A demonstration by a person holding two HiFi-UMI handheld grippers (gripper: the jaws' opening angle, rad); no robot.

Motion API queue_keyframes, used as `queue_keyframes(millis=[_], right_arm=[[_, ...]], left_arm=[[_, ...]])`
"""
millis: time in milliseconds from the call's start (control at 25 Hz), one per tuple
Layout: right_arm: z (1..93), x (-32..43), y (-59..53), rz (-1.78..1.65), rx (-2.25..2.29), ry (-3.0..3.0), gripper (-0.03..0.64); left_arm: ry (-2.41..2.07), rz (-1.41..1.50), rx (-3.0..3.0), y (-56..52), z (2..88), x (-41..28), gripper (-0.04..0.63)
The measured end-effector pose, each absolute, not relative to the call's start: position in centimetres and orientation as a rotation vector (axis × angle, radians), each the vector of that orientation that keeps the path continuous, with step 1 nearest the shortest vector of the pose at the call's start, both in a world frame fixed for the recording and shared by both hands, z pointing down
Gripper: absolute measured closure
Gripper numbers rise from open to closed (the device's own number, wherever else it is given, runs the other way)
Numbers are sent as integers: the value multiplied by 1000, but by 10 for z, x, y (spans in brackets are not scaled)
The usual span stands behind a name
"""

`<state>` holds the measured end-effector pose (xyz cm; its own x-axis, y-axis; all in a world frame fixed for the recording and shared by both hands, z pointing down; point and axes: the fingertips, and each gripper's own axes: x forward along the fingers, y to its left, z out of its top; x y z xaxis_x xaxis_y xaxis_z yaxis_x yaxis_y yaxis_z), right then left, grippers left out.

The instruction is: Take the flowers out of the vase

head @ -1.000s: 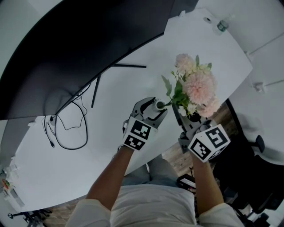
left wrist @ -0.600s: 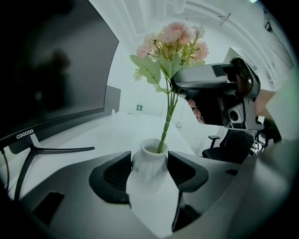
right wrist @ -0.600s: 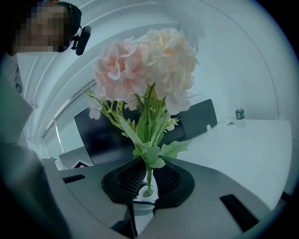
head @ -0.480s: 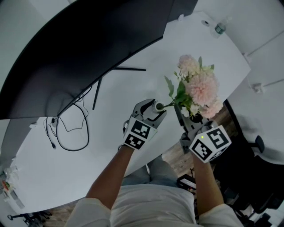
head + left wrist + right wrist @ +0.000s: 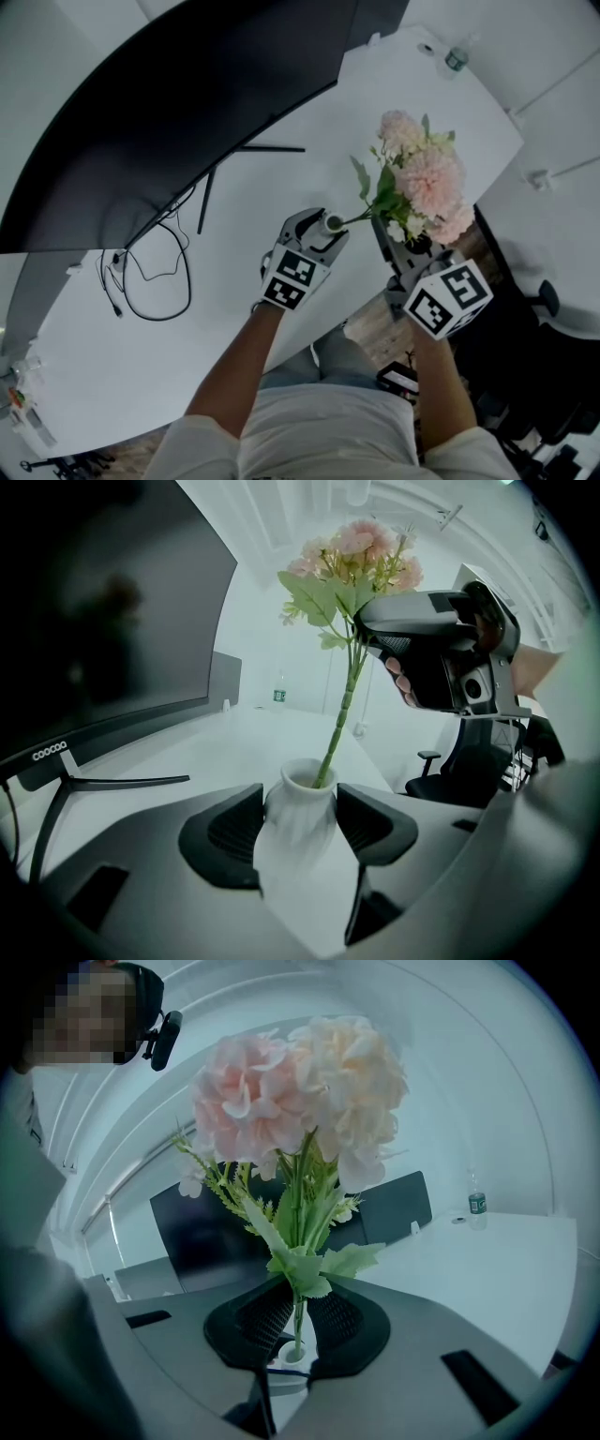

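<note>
Barely shifted since a second ago, pinching the flowers [image 5: 427, 183] by the stem in the right gripper [image 5: 298, 1321] just above the vase [image 5: 300, 789], clamped on the table [image 5: 234, 281] by the left gripper [image 5: 300, 832], stem foot not yet drawn clear of the neck.

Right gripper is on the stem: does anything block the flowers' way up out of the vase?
Nothing visible does. The right gripper is shut on the stem just above the vase mouth, the left gripper clamps the vase, and nothing shows above the flowers.
</note>
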<state>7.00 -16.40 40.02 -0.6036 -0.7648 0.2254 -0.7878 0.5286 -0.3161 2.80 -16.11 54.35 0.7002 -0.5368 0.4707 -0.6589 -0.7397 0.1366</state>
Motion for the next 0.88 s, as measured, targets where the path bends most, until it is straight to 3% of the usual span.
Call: queue_keyframes(millis=[880], right_arm=[[373,93,-146,576,1424,-2724,554]], left_arm=[[-955,619,2603,-159,543,32,347]])
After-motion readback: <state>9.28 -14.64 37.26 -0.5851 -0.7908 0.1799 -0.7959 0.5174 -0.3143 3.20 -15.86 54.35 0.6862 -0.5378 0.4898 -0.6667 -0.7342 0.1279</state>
